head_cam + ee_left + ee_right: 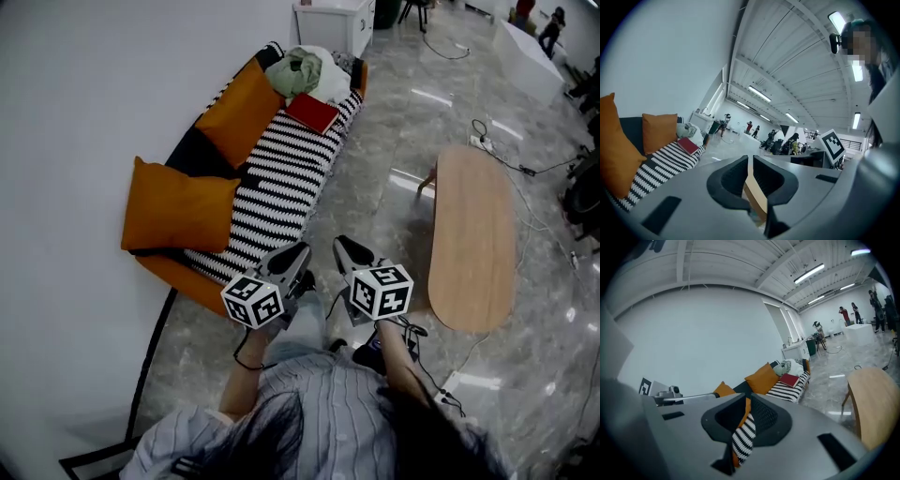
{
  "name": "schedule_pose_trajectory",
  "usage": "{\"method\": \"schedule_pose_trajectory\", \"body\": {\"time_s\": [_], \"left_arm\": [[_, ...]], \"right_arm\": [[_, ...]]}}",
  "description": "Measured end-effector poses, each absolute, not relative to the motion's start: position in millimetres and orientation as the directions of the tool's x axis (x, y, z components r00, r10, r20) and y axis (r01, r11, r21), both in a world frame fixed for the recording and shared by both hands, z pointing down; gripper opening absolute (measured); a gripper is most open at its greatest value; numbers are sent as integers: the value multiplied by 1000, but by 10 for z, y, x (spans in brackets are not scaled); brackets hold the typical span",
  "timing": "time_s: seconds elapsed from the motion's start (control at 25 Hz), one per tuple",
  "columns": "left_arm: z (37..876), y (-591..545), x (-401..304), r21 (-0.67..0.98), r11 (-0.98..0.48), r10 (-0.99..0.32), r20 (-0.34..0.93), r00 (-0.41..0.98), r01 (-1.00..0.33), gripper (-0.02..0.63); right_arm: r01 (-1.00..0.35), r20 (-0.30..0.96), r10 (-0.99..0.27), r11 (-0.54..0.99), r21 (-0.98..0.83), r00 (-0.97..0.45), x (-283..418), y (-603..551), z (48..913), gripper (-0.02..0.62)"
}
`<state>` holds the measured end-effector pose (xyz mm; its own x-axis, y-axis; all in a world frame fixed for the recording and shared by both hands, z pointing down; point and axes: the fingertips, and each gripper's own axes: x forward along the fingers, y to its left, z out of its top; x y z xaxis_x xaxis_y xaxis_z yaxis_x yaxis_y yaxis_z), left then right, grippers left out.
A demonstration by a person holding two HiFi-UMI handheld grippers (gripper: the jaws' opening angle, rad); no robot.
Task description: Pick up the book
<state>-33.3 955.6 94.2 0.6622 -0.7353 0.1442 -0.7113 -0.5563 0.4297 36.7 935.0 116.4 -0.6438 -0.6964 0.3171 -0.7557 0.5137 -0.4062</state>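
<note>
Still the approach: the book (pixel 312 113) lies at the sofa's (pixel 281 187) far end (beside crumpled clothes (pixel 300 73)). The left gripper (pixel 292 258) and right gripper (pixel 349 253) hover closed and empty at its near end. The next move probably calls for reaching over and opening.

Flat red hardcover book (pixel 312 112). Two plain orange fabric cushions (pixel 178 206). Long sofa seat cover (pixel 281 183): black-and-white zigzag stripes. Oval wooden table (pixel 472 239): pale tan. Glossy stone floor (pixel 375 187): mottled grey. Plain wall (pixel 94 94): white.
</note>
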Motion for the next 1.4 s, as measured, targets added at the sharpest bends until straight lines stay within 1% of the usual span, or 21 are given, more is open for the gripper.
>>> {"method": "schedule_pose_trajectory", "body": {"time_s": [0.28,0.68,1.0,1.16,1.4], "left_arm": [[953,8681,-464,440,-561,-724,150,673,-701,38],[885,7364,-1011,408,-581,-717,153,680,-705,38],[983,6618,-1454,455,-558,-727,135,673,-694,38],[1107,6439,-1452,494,-547,-716,142,683,-676,38],[1257,6102,-1360,485,-552,-691,190,697,-679,38]], "right_arm": [[-765,342,-696,485,-424,-631,308,8531,1193,43],[-776,356,-702,466,-426,-617,-198,7237,1143,43],[-794,383,-707,444,-415,-595,-549,6551,1212,43],[-807,410,-704,429,-405,-580,-541,6365,1304,43],[-813,433,-697,409,-413,-571,-473,6013,1449,43]]}}
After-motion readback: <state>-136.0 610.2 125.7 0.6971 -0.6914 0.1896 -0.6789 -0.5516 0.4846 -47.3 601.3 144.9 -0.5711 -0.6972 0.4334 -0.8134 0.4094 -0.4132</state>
